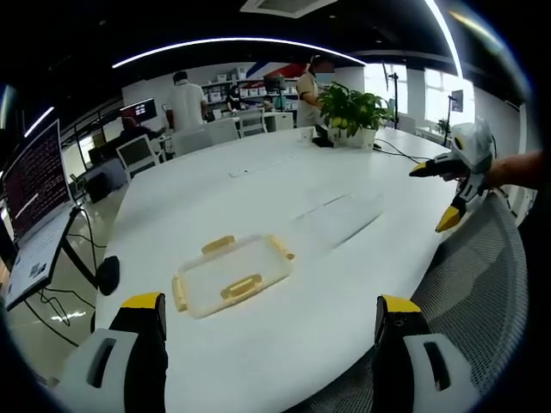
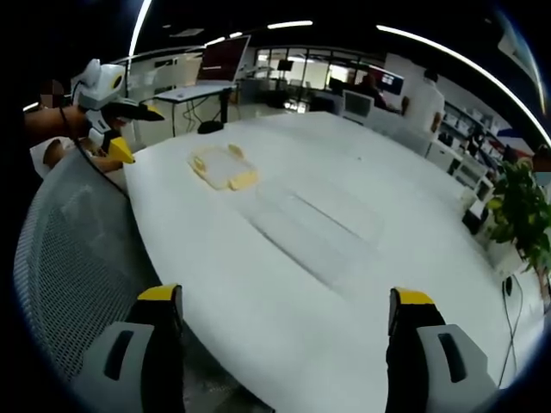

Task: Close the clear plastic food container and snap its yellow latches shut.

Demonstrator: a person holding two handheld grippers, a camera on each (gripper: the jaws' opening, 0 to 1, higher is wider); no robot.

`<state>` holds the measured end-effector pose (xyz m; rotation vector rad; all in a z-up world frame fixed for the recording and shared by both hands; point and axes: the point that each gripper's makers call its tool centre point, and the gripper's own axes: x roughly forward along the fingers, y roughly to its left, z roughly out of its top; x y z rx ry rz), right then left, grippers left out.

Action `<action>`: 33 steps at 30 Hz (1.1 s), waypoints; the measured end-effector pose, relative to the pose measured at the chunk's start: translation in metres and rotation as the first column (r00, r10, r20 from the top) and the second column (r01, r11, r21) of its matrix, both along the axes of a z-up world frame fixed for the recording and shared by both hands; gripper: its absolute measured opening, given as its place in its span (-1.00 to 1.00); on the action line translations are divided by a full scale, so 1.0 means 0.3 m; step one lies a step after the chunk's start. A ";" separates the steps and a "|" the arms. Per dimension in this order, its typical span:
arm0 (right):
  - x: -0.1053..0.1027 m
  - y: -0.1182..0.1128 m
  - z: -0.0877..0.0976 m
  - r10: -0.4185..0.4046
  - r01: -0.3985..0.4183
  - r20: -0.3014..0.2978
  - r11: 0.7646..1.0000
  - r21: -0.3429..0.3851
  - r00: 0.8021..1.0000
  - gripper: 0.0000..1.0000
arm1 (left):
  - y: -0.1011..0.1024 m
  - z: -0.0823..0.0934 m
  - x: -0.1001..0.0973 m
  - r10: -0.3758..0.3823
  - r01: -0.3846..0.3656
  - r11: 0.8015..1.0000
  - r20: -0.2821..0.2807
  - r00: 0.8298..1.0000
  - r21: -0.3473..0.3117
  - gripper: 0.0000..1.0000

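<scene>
The left gripper (image 1: pixel 270 340) hangs low over the near edge of the white worktop (image 1: pixel 284 344). Its jaws stand wide apart and hold nothing. I think they are open so they are ready to press on something. Just past them lies the clear plastic food container (image 1: pixel 231 275), flat on the worktop. Its yellow latches (image 1: pixel 240 286) stick out from the sides, so they look not snapped shut yet. I cannot tell if the lid is pushed all the way down.

The right gripper (image 2: pixel 286 344) is near the worktop edge too, with a grey mesh chair (image 2: pixel 73 258) by its side. Its jaws are also wide apart and empty. It is well apart from the container, which sits far up the worktop in the right gripper view. Both grippers seem to be waiting to start.

Between the grippers there is a clear, see-through sheet (image 2: pixel 314 225) lying flat.

Farther away there is a green plant (image 1: pixel 353 110) in a pot. A laptop (image 1: pixel 34 185) sits on a stand to the side. At the back of the room people stand near shelves
</scene>
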<state>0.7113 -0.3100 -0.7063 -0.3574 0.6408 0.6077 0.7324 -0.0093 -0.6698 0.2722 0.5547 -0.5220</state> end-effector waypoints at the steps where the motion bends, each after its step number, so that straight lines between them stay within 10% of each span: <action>1: -0.001 -0.002 -0.002 0.001 -0.001 -0.004 1.000 -0.005 1.000 0.94 | 0.000 0.000 0.000 -0.001 0.001 1.000 -0.001 1.000 0.000 0.97; 33: 0.032 0.024 0.039 0.073 -0.074 -0.055 0.997 -0.016 0.996 0.99 | 0.035 0.007 0.040 -0.040 0.040 0.999 -0.024 0.999 0.009 0.98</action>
